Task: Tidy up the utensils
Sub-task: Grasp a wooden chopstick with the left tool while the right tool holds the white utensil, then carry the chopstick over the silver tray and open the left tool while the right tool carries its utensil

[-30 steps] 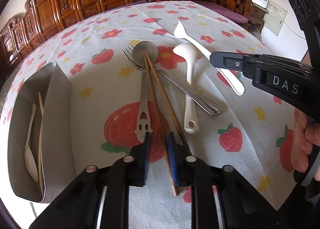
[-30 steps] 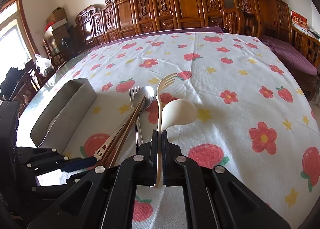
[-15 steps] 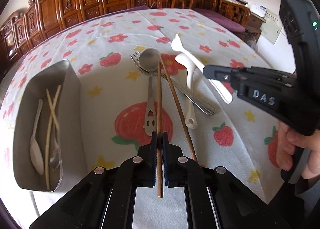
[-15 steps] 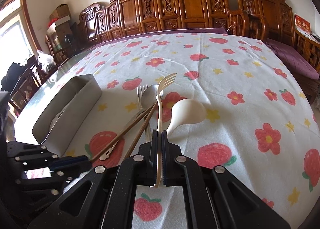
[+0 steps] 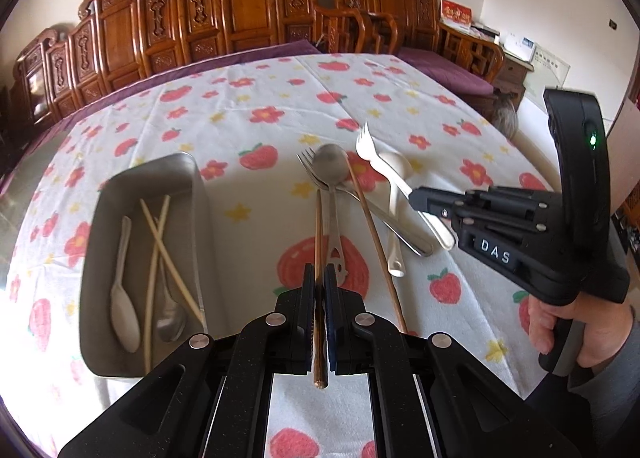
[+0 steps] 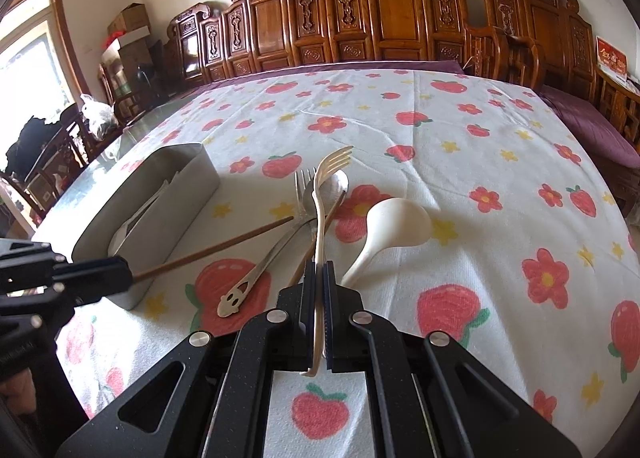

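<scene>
My left gripper (image 5: 319, 278) is shut on a brown chopstick (image 5: 318, 242) and holds it above the cloth; it also shows in the right wrist view (image 6: 224, 248). My right gripper (image 6: 319, 278) is shut on a white plastic fork (image 6: 322, 209), lifted off the table; the fork also shows in the left wrist view (image 5: 380, 165). On the cloth lie a second brown chopstick (image 5: 374, 242), a metal spoon (image 5: 331, 193), a metal fork (image 5: 372, 205) and a white ladle (image 6: 392, 230). A metal tray (image 5: 188, 177) at the left holds pale chopsticks and spoons.
The table carries a white cloth (image 6: 460, 145) printed with strawberries and flowers. Carved wooden chairs (image 6: 384, 17) line the far edge. A person's hand (image 5: 568, 322) grips the right tool at the right.
My left gripper closed on the brown chopstick and lifted it away from its twin. My right gripper raised the white fork higher.
</scene>
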Motion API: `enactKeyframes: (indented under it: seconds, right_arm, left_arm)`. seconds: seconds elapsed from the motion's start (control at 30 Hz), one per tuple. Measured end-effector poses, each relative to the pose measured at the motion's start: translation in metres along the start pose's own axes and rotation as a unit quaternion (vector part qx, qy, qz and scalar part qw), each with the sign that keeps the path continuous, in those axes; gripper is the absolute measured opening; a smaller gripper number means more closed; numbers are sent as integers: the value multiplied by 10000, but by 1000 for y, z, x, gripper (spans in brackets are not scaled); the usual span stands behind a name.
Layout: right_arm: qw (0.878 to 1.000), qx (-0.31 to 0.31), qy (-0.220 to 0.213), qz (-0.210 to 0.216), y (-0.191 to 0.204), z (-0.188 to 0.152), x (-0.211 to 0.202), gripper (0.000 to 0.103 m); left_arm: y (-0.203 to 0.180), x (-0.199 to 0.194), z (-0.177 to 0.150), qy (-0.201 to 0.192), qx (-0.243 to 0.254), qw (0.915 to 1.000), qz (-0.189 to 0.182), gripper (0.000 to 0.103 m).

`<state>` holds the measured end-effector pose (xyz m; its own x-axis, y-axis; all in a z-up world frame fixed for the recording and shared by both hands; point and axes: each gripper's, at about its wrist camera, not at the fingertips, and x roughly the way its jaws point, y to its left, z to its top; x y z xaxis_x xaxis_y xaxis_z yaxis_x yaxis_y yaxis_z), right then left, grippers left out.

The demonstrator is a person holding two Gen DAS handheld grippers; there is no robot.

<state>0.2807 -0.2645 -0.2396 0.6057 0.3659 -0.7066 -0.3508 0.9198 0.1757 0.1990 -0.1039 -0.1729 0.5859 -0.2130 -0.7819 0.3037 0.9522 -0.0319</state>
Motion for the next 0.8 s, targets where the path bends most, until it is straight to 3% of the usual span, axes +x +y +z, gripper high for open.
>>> enactKeyframes:
  seconds: [0.47,0.8]
  right_arm:
    - [9995,-123,-164,224,24,5,-11,4]
    - [9972,-485,-289,482,66,6,-21,4]
  left_arm:
    - [19,-44,13,-448,-77,9989,142,4]
    - [63,-62,16,-664,-301,9963,447,4]
